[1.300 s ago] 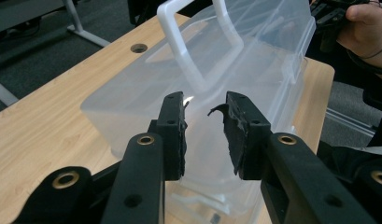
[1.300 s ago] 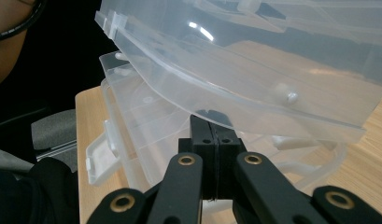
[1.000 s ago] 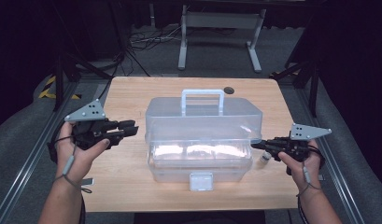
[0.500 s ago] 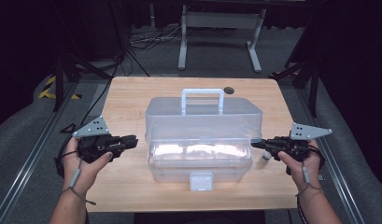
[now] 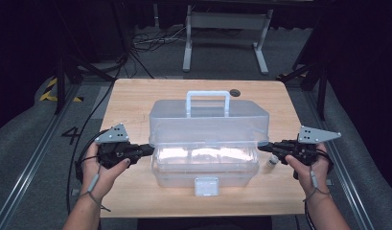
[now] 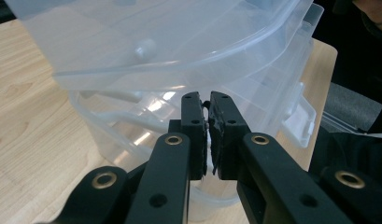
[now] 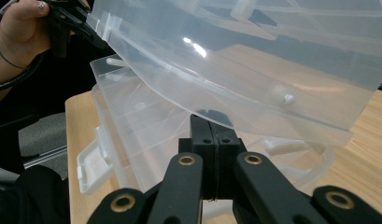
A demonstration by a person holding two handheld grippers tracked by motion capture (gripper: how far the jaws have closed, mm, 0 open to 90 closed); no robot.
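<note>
counting first: one clear plastic box [image 5: 208, 153], one lid [image 5: 209, 122] on it, two grippers, one small vial-like thing [image 5: 272, 161] on the table [image 5: 136, 100], one dark round spot [image 5: 235, 92] near the table's far edge. box sits mid-table, long side across, front latch tab [image 5: 206, 186] toward the person. it's see-through, frosted white, with a pale handle [image 5: 208, 101] standing up on the lid; ribs and dividers show through the walls (contents too blurry to tell). lid is lifted at the front and tilted, a gap showing between it and the base in both gripper views. left gripper [image 5: 144, 149] is at the box's left end, at the lid's rim; in the left gripper view its jaws stand nearly together with a thin slit between them, tips [image 6: 206, 100] right under the lid's edge, touching or clamped i cannot tell. right gripper [image 5: 261, 146] is at the box's right end; right gripper view shows its jaws pressed together, tips [image 7: 210, 122] under the tilted lid's rim. vial lies just beside the box's right end, below the right gripper.
</note>
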